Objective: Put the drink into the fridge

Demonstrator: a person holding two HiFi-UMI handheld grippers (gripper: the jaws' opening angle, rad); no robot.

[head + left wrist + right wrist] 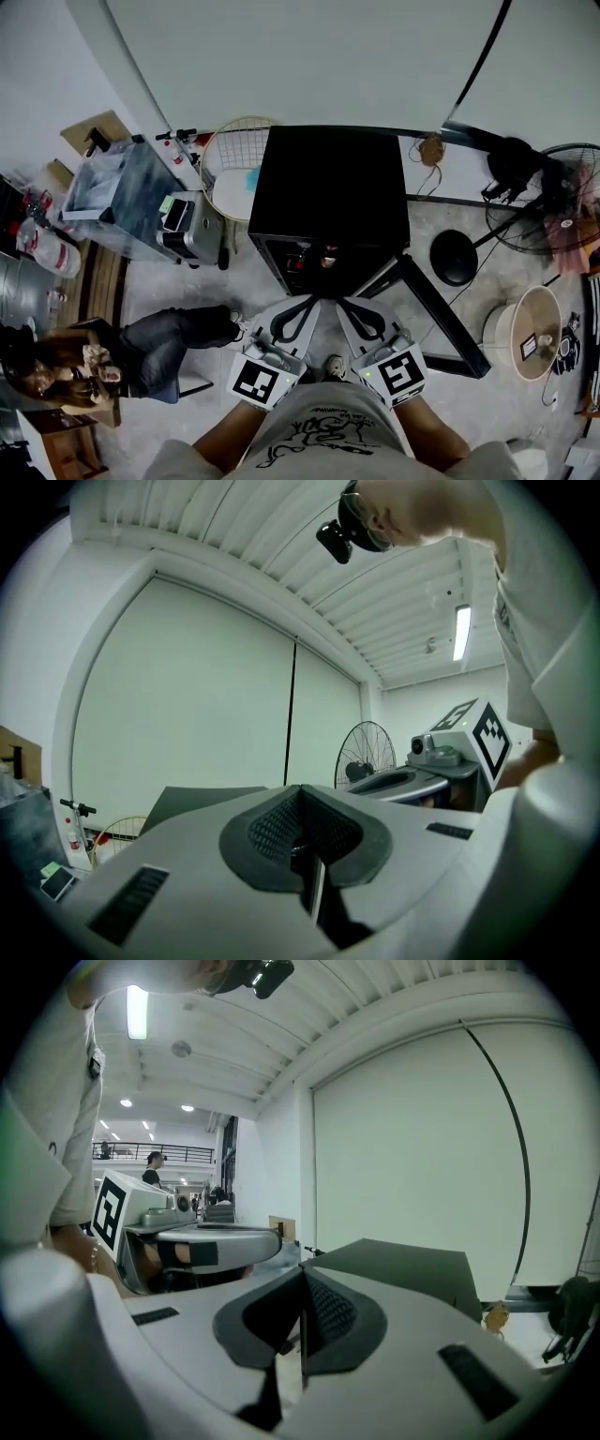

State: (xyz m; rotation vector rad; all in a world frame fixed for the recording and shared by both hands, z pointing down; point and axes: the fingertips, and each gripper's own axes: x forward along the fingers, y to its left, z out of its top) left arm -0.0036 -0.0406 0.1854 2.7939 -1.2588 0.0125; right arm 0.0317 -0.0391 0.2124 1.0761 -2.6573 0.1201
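Note:
A black fridge [328,187] stands on the floor ahead of me, its door [441,314] swung open to the right. On its inner shelf I see small drinks [314,258] with red labels. My left gripper [307,302] and right gripper [349,304] hover side by side just in front of the open fridge, both shut with nothing between the jaws. In the left gripper view the left gripper [302,797] points level over the fridge's dark top [202,799]. In the right gripper view the right gripper [302,1277] shows the fridge [403,1260] beyond it.
A person sits on the floor at the left [141,352]. A grey box [192,225], a plastic crate [122,192] and a wire basket [230,150] stand left of the fridge. A fan [553,202], a black round base [455,255] and a pale bucket [525,333] are on the right.

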